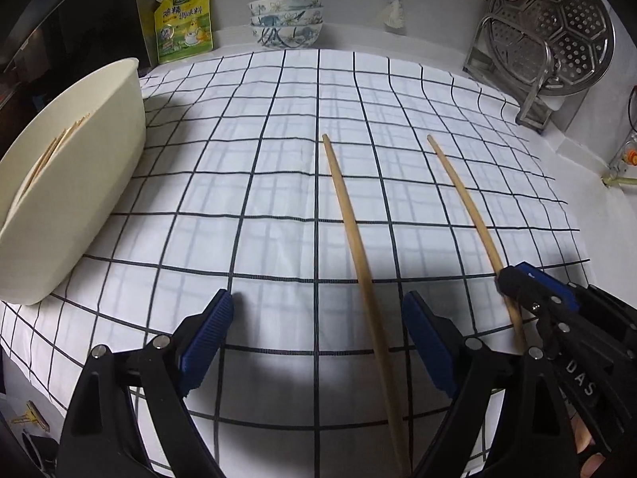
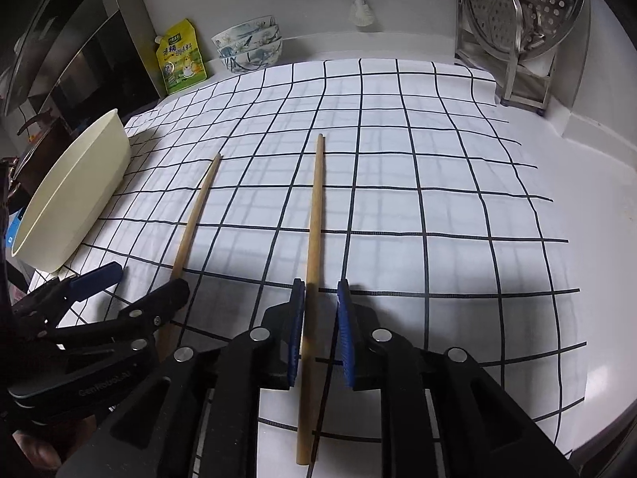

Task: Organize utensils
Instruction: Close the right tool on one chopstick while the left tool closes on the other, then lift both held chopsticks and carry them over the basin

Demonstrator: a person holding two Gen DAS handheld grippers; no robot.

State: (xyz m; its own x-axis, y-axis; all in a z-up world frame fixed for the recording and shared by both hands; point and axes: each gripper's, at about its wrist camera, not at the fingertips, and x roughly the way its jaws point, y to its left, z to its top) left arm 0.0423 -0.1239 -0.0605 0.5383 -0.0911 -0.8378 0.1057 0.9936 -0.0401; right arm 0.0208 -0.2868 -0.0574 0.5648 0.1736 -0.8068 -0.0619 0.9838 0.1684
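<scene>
Two wooden chopsticks lie apart on a white checked cloth (image 1: pixel 239 159). In the left wrist view, one chopstick (image 1: pixel 350 231) runs between the wide-apart blue pads of my open left gripper (image 1: pixel 318 338), nearer the right pad and touching neither. The other chopstick (image 2: pixel 314 207) lies on the cloth between the narrow jaws of my right gripper (image 2: pixel 321 318). It sits beside the left pad, with a gap to the right pad. A cream tub (image 1: pixel 79 183) at the left holds more chopsticks (image 1: pixel 51 151). Each view also shows the other gripper: right gripper (image 1: pixel 517 279), left gripper (image 2: pixel 147 279).
At the back wall stand stacked patterned bowls (image 1: pixel 284 20) and a yellow-green pouch (image 1: pixel 185 22). A metal rack with a perforated steamer plate (image 1: pixel 549 28) stands back right. A brush (image 1: pixel 394 12) hangs on the wall. A dark appliance (image 2: pixel 67 59) fills the left.
</scene>
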